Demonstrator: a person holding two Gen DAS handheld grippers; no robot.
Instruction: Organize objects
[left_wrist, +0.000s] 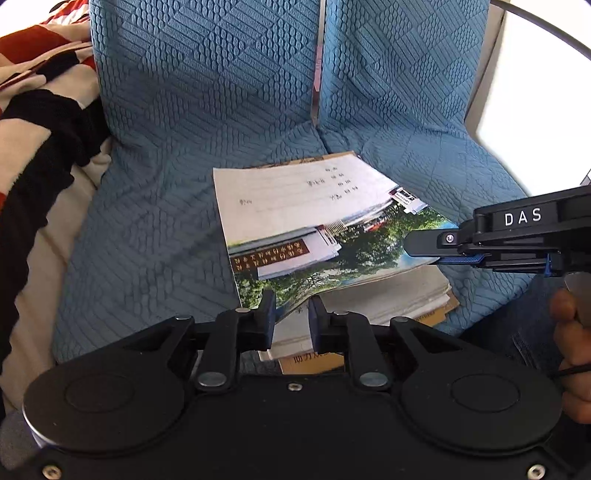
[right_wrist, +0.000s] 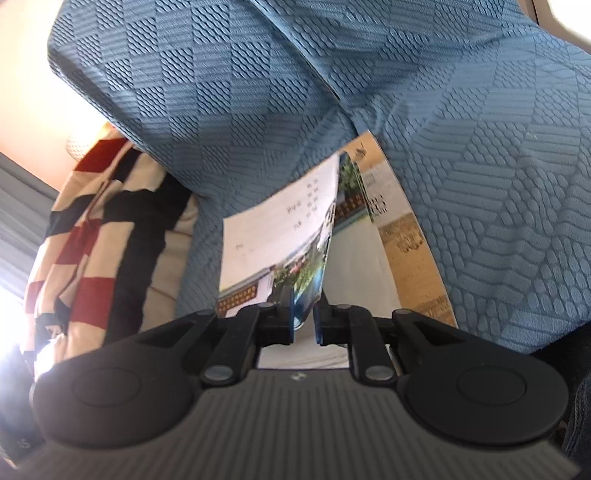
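Note:
A thin booklet (left_wrist: 306, 221) with a photo cover and a white lined part lies on top of a stack of books (left_wrist: 399, 295) on the blue sofa seat. My left gripper (left_wrist: 291, 314) is at its near edge. The jaws stand a little apart, and the paper's edge sits in the gap. My right gripper (right_wrist: 304, 317) is at the booklet's (right_wrist: 273, 229) right corner, which curls up between the fingers with a visible gap, so it is open. In the left wrist view the right gripper (left_wrist: 424, 254) comes in from the right.
The stack rests on the textured blue sofa cover (left_wrist: 166, 184), below the seam between two back cushions. A red, black and white blanket (left_wrist: 37, 110) is bunched at the left. A brown-covered book (right_wrist: 417, 251) lies lowest. A person's hand (left_wrist: 569, 350) is at the right edge.

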